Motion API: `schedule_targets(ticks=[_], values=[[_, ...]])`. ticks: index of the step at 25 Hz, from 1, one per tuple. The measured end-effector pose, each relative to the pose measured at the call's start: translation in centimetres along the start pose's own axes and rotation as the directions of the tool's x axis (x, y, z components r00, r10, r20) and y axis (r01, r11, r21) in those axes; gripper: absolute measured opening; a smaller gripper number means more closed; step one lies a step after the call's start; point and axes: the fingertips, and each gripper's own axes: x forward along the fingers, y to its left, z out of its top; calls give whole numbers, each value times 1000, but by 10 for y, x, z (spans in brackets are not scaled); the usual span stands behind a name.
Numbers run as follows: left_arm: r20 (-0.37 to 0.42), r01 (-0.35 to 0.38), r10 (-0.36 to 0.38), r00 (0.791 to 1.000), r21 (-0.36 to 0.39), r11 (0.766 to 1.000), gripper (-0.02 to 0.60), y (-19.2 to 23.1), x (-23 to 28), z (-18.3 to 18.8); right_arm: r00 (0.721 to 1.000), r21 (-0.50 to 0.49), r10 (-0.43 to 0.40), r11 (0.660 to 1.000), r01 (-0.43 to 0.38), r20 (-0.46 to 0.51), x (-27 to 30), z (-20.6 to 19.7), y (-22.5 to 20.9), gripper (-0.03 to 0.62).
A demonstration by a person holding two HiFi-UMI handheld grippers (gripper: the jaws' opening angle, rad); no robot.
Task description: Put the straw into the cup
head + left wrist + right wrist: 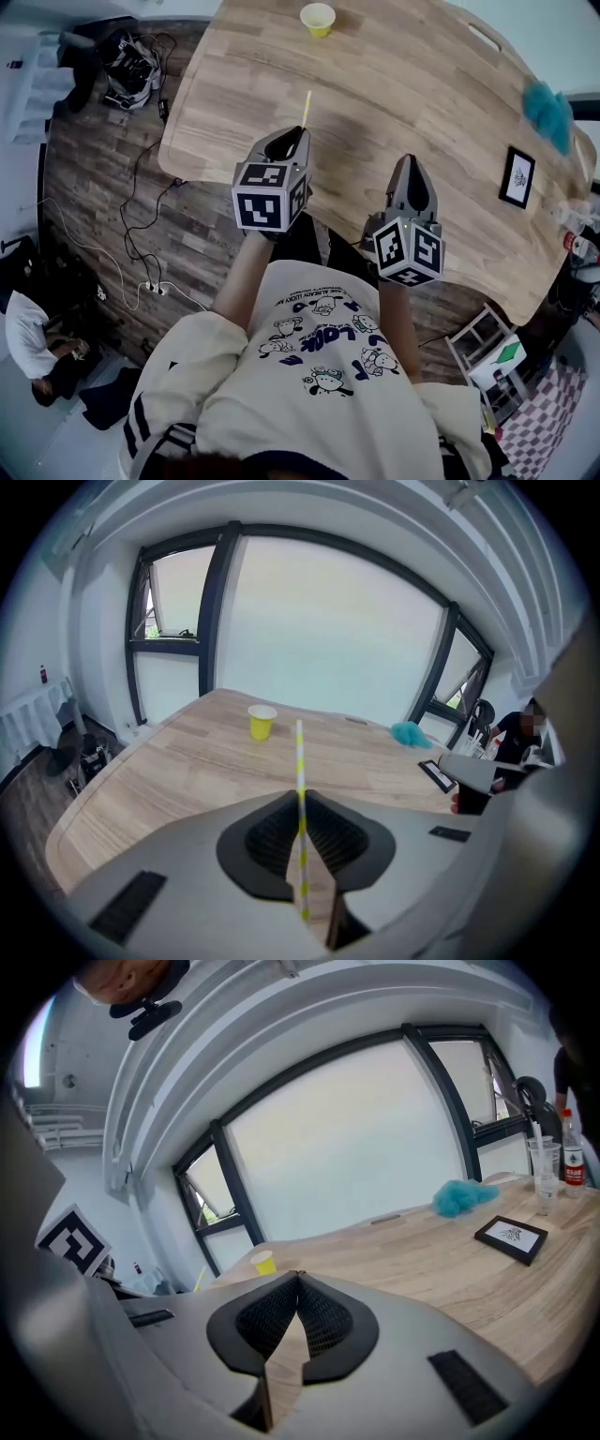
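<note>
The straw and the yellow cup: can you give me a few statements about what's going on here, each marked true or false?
1. The left gripper is shut on the striped straw. True.
2. The straw stands in the yellow cup. False: the cup sits far across the table, apart from the straw.
3. The right gripper holds a second straw. False: it is shut on nothing.
4. A framed picture sits on the table. True.
</note>
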Motion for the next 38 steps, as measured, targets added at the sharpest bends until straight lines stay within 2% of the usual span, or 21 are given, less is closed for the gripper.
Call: schedule_targets(ticks=[11, 18, 26, 32, 38], values=[[60, 144, -150, 987, 99, 985, 55, 58, 3, 66, 989, -4, -125, 992, 126, 74, 34, 6, 68, -3], [138, 209, -224, 965, 116, 971, 55, 84, 9, 106, 982, -11, -167, 986, 169, 86, 49, 3, 93, -3], [275, 251, -297, 914, 190, 949, 55, 86, 5, 148, 978, -10, -182, 983, 184, 105, 62, 5, 110, -3], [351, 245, -312, 883, 222, 944, 55, 87, 3, 169, 974, -9, -193, 981, 195, 117, 68, 7, 118, -3], [435, 274, -360, 826, 249, 929, 55, 83, 1, 196, 969, 1, -212, 977, 214, 127, 70, 7, 124, -3]])
